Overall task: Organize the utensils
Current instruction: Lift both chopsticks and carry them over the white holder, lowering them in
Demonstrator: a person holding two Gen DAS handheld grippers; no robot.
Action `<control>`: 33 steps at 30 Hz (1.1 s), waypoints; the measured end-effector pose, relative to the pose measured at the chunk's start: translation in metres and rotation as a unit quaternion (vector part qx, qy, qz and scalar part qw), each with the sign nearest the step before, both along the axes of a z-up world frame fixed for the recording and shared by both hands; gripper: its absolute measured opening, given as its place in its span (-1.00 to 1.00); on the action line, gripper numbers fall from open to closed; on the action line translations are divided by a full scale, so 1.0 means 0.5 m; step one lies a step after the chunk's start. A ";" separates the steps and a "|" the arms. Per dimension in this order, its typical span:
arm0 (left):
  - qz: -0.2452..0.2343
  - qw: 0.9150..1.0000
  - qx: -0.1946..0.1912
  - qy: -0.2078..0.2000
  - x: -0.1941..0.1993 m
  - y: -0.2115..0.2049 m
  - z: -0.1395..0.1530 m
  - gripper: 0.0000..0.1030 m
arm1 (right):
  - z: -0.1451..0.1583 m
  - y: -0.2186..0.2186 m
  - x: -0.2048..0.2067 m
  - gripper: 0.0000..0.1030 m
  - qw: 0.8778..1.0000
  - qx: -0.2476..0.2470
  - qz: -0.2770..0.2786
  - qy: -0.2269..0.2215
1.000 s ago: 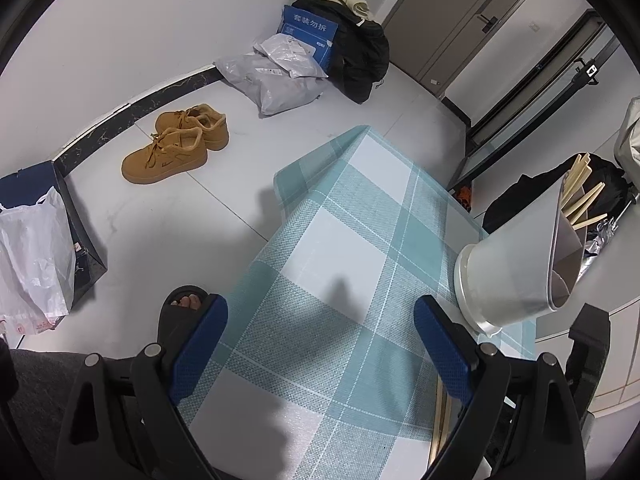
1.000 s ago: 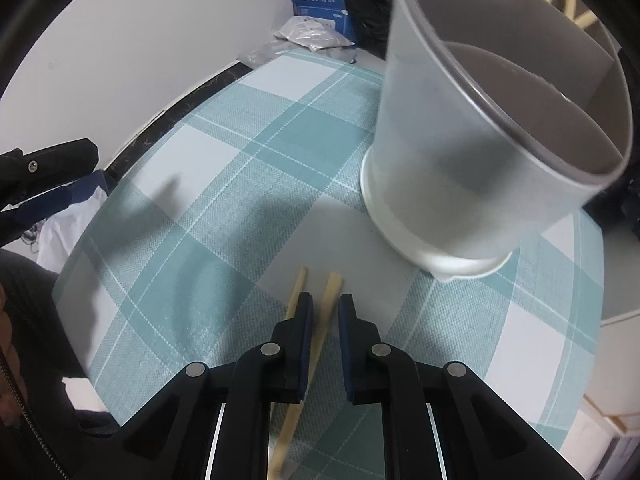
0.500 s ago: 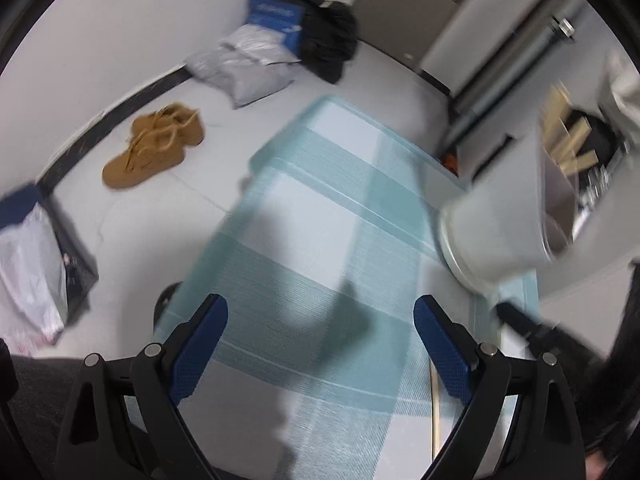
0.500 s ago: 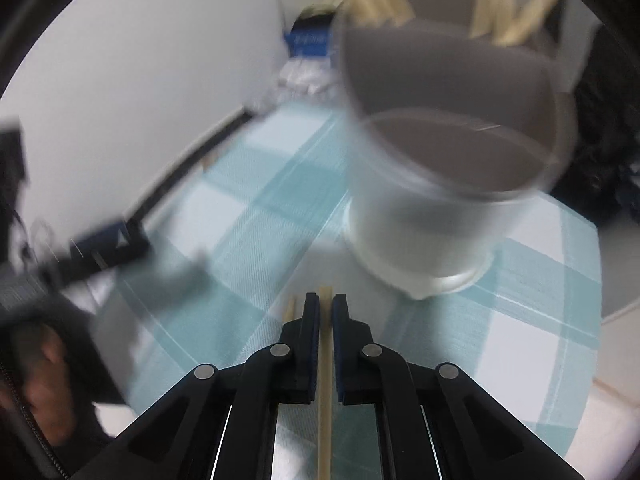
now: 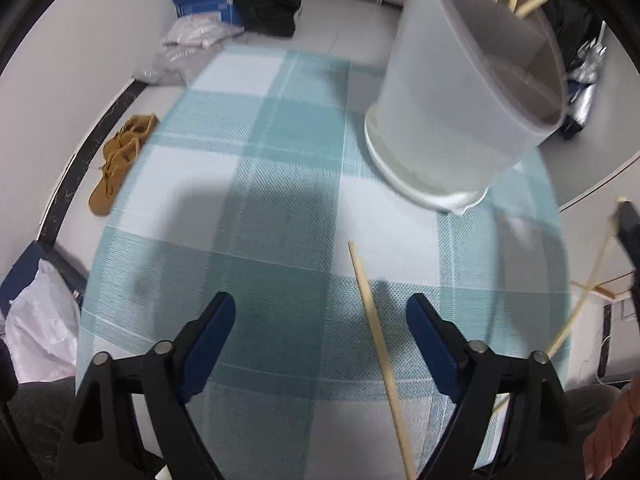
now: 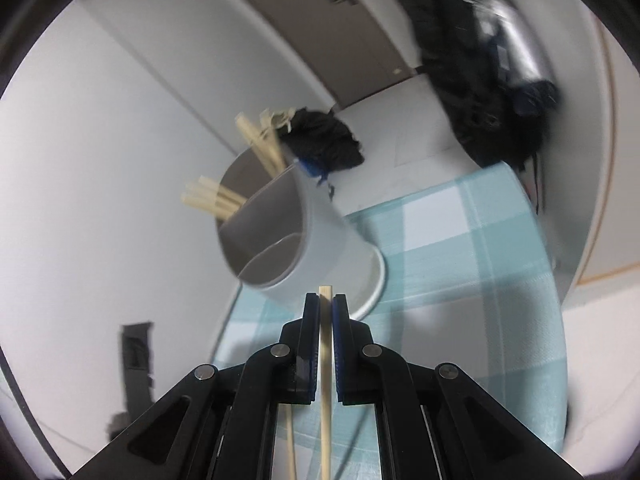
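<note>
Right wrist view is smeared by motion; the room edges and the dark bags on the floor (image 6: 492, 112) are hard to read. The right gripper (image 6: 326, 304) is clamped on 1 chopstick (image 6: 325, 380), its tip poking just past the blue pads; the lower end runs out of frame. A 2nd stick (image 6: 289, 436) shows below the left finger, mostly hidden by the gripper body, and whether it lies on the table cannot be told.

Left wrist view: the left gripper (image 5: 320, 332) has its jaws wide apart but closing, nothing pressed between the pads. 1 chopstick on the cloth (image 5: 376, 340) lies between them, nearer the right pad, its near end cut off at the bottom edge. At the right edge a dark blurred shape (image 5: 630, 228) with a pale stick (image 5: 580, 308) reads as the other gripper; part of a hand (image 5: 612, 432) shows in the bottom right corner.

The white holder cup (image 5: 464, 104) stands toward the table's far right corner, an inner divider visible; several chopsticks (image 6: 224, 204) stick out of its far compartment, the tops cropped in the left view.

Surface: a table under a teal and white checked cloth (image 5: 240, 184). Room: pale floor, dark skirting, tan shoes (image 5: 120, 160) left of the table, a blue box (image 5: 204, 0), grey bags, a white plastic bag (image 5: 40, 332), a grey door (image 6: 320, 20).
</note>
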State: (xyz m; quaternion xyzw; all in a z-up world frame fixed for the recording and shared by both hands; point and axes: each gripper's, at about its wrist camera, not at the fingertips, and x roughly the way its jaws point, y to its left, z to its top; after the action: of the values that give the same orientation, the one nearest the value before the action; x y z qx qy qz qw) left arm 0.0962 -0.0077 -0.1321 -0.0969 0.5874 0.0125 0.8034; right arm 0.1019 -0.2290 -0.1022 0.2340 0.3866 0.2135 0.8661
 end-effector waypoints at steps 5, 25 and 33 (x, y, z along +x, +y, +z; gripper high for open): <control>0.022 0.998 0.062 0.019 0.017 -0.022 -0.013 0.18 | -0.008 -0.063 -0.011 -0.89 0.999 0.028 -0.025 -0.002; 0.034 0.998 -0.023 -0.051 -0.006 -0.020 0.073 -0.98 | 0.031 -0.108 -0.065 -0.89 0.998 0.024 -0.026 -0.047; -0.007 0.985 -0.034 -0.171 -0.093 -0.041 0.192 -0.98 | 0.065 -0.045 -0.106 -0.89 0.996 -0.024 -0.004 -0.084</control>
State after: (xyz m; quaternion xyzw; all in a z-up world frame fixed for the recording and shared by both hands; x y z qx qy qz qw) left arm 0.0495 -0.0280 -0.0362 -0.1208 0.4417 -0.0296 0.8885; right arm 0.0490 -0.2513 -0.0698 0.1955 0.3168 0.2197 0.9017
